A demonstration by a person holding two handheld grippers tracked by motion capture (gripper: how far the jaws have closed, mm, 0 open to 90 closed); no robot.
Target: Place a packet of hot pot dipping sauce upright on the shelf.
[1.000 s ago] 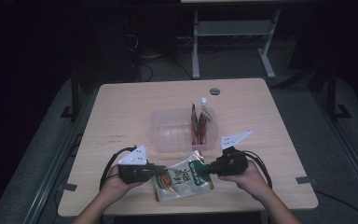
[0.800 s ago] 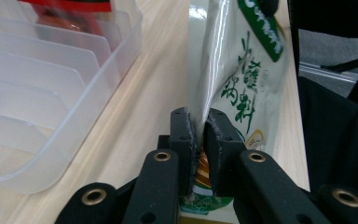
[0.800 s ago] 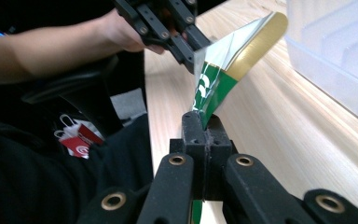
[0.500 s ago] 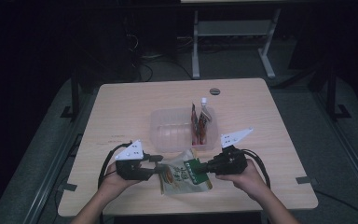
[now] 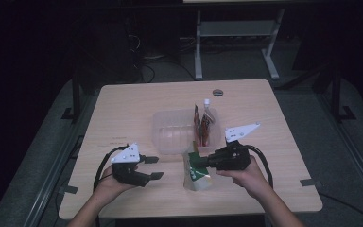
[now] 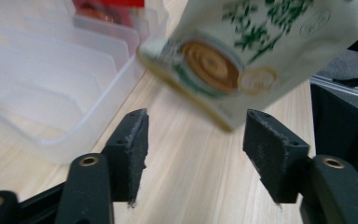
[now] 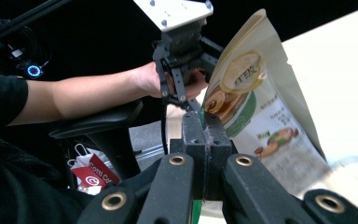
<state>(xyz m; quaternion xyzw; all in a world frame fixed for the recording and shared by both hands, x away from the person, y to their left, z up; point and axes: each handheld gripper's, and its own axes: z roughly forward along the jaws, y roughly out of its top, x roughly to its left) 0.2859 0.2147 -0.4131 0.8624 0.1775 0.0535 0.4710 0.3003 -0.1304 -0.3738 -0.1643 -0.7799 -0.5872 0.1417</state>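
- Snack pouch (image 5: 196, 171): clamped by its edge in right hand-held gripper (image 5: 209, 161), hanging above counter (image 5: 132, 109), just beside clear bin (image 5: 172, 135).
- Left hand-held gripper (image 5: 153, 167): jaws apart, just been opening, nothing between them.

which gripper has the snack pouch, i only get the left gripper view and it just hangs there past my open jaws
Observer: The right gripper is shut on the snack pouch, pinching its top edge; the high view shows it.
Operator: is the pouch off the table
Observer: Cannot tell for sure. In the high view it hangs upright from the right gripper, its bottom low by the table.
Operator: where is my gripper from it
Observer: The left gripper sits apart from the pouch; its jaws have just been opening, with nothing between them.
Operator: whats in the container
Observer: In the high view, red packets stand at the right end of the clear plastic container.
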